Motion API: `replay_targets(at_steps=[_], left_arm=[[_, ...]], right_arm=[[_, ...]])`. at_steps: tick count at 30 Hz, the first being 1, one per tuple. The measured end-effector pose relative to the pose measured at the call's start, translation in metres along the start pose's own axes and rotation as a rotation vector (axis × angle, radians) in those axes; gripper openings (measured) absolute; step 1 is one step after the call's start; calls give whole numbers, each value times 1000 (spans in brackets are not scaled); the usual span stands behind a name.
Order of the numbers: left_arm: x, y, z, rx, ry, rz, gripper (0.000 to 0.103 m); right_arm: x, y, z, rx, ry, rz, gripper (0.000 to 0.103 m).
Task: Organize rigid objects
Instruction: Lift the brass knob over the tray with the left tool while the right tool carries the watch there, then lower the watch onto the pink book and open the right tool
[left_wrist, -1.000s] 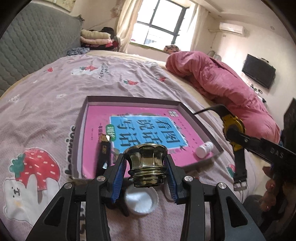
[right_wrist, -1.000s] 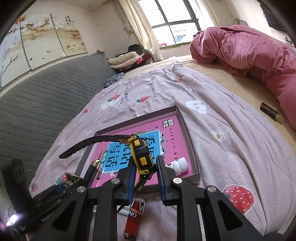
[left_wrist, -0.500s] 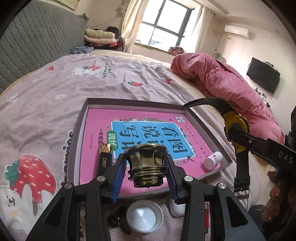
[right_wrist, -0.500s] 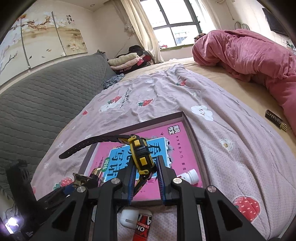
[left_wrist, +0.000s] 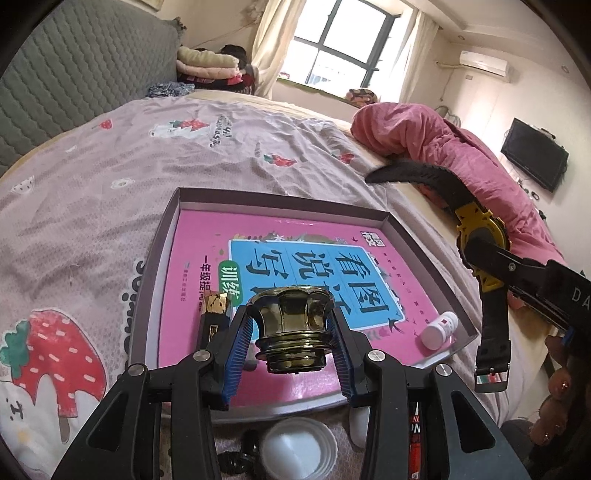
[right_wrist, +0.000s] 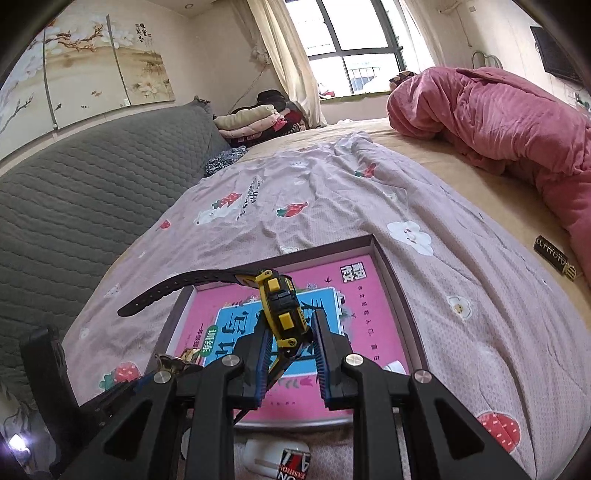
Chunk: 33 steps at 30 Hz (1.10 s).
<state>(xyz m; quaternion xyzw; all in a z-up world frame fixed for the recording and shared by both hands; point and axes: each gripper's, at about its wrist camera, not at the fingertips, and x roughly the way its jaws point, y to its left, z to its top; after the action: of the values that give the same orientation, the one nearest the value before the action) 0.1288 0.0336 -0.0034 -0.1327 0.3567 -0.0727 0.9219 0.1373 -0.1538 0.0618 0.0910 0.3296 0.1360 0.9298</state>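
Your left gripper (left_wrist: 292, 334) is clamped on a brass-coloured fluted cap (left_wrist: 291, 332), its blue pads pressing both sides, and it holds the cap above the near edge of a shallow tray (left_wrist: 168, 236) on the bed (left_wrist: 92, 192). Your right gripper (right_wrist: 291, 349) is closed tight on a yellow and black wristwatch (right_wrist: 280, 306), gripped at the case, with one black strap sticking out to the left over the tray's far corner and the other hanging down between the fingers. In the left wrist view that same watch (left_wrist: 480, 240) shows at the right, held just past the tray's right wall. A pink and blue book (left_wrist: 295, 266) fills the tray's floor. On the book lie a dark stick with a gold end (left_wrist: 214, 310), just left of the cap, and a small white bottle (left_wrist: 439, 328) on its side in the near right corner. On the bed's strawberry-print sheet (right_wrist: 332, 206), just in front of the tray, sit a round white lid (left_wrist: 299, 450) and a red and black tube (right_wrist: 295, 465). Farther off, a pink quilt (right_wrist: 498, 114) is heaped on the right side of the bed, and a small dark bar with gold lettering (right_wrist: 554, 256) lies near it.
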Motion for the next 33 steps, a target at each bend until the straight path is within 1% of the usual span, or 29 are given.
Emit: replay_targets(at_steps=[6, 10, 15, 18, 21, 25, 29, 33], left_arm=[[5, -1, 4, -5, -2, -7, 43], [9, -3, 4, 2, 5, -11, 43], [15, -7, 5, 18, 6, 0, 43], [19, -9, 5, 28, 11, 3, 43], [23, -11, 4, 31, 24, -7, 43], [29, -13, 3, 48, 51, 0, 43], [35, -13, 0, 50, 74, 6, 43], [39, -13, 1, 47, 90, 7, 43]], right_arm=[[7, -1, 3, 31, 7, -19, 22], [14, -1, 3, 29, 18, -43, 22], [28, 2, 0, 4, 48, -85, 22], [37, 1, -2, 17, 73, -96, 22], [42, -2, -7, 37, 87, -84, 22], [48, -2, -12, 22, 104, -108, 22], [53, 1, -14, -27, 109, -143, 22], [55, -3, -15, -17, 114, -155, 22]])
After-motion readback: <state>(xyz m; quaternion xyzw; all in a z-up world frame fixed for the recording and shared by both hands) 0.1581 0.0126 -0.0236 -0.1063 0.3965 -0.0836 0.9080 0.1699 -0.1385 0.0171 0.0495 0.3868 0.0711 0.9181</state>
